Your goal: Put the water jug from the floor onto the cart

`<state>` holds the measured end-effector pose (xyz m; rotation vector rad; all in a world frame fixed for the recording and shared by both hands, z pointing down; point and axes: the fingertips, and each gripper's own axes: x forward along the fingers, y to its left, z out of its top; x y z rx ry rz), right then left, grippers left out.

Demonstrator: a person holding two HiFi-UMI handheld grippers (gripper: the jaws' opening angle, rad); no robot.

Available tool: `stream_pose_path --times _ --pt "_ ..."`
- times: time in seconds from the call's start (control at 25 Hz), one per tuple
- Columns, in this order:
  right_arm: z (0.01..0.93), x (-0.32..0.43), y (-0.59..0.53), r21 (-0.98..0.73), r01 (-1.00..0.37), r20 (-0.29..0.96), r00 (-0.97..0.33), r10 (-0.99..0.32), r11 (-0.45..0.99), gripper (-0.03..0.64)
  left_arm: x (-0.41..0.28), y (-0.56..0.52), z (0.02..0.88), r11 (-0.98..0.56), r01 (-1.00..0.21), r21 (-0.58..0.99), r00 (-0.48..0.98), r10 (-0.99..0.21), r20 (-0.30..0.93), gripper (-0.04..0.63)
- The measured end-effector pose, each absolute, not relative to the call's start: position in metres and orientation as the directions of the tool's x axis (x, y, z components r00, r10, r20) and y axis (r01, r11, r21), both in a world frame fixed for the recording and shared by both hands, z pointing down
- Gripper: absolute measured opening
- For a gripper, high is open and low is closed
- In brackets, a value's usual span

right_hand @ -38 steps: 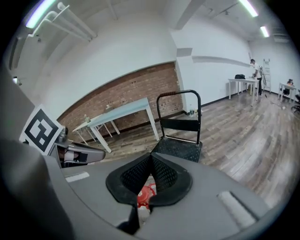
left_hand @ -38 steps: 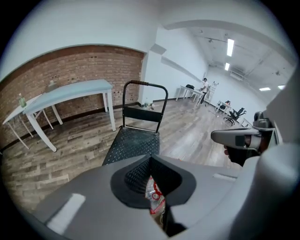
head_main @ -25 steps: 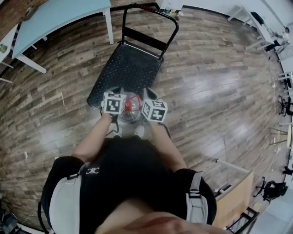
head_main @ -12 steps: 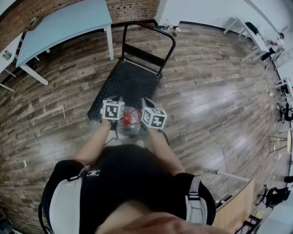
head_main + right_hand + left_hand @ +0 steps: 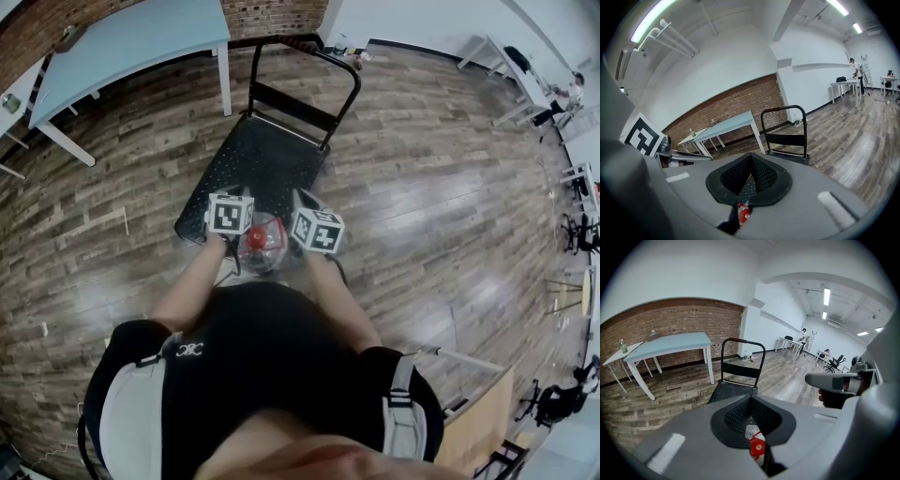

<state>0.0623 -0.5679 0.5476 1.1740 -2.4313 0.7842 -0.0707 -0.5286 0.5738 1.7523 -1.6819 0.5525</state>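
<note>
Over the wood-plank floor [image 5: 422,187], the water jug [image 5: 262,242] is raised slightly nearer the cart [image 5: 253,159], held between the left gripper [image 5: 751,401] and right gripper [image 5: 750,161], both with fingers closed.

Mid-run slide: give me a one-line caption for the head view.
Person's shut left gripper and right gripper flank a red-capped water jug at the near edge of the black cart.

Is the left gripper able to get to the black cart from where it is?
Probably yes. The cart lies right ahead of the left gripper with nothing between. Its jaws are shut, though, and the water jug looks pinned between it and the right gripper, so it is busy.
</note>
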Motion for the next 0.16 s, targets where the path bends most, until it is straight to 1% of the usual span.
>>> stream_pose_path --times 0.16 --pt "0.5511 0.0661 -0.5619 -0.326 -0.795 0.52 -0.602 -0.605 0.511 0.012 -0.0697 -0.5219 0.5791 0.045 -0.985 0.167 0.086 -0.708 0.701 0.0"
